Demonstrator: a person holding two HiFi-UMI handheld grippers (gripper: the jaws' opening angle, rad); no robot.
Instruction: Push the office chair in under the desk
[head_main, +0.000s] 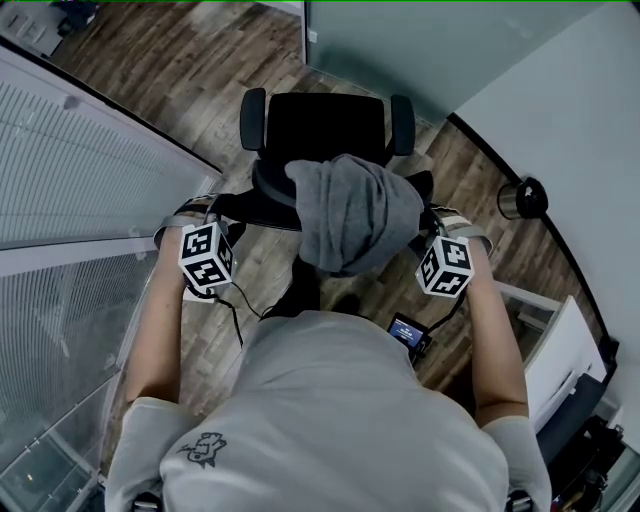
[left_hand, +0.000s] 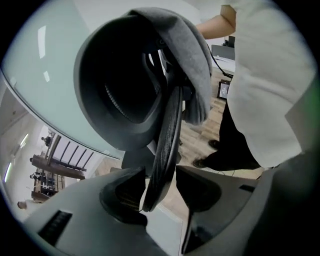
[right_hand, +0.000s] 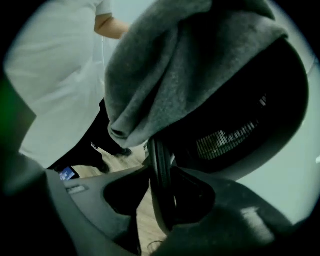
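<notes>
Currently, the office chair (head_main: 315, 125) stands at upper centre of the head view on the wooden floor (head_main: 190, 70). Its seat and both armrests are fully exposed, and the seat points toward a pale surface (head_main: 420, 40) along the top edge. Whether that surface is the desk cannot be told. A grey garment (head_main: 350, 210) is draped over the backrest and covers most of it. The chair's base is hidden beneath the garment and backrest.

Check your left gripper (head_main: 220, 208) at the left end of the backrest. In the left gripper view its jaws stand apart, with the backrest rim (left_hand: 167, 145) passing between them. Floor shows through a gap on the rim's right-hand side, so nothing is clamped.

Check your right gripper (head_main: 440, 218) at the right end. In the right gripper view its jaws also stand apart around the backrest rim. The rim lies close to the right-hand jaw, where it is too dark to confirm contact; open space shows on its left.

Your shirt (head_main: 340, 420) fills the lower frame and cuts off the floor there. A small lit screen (head_main: 408, 331) shows just right of centre.
</notes>
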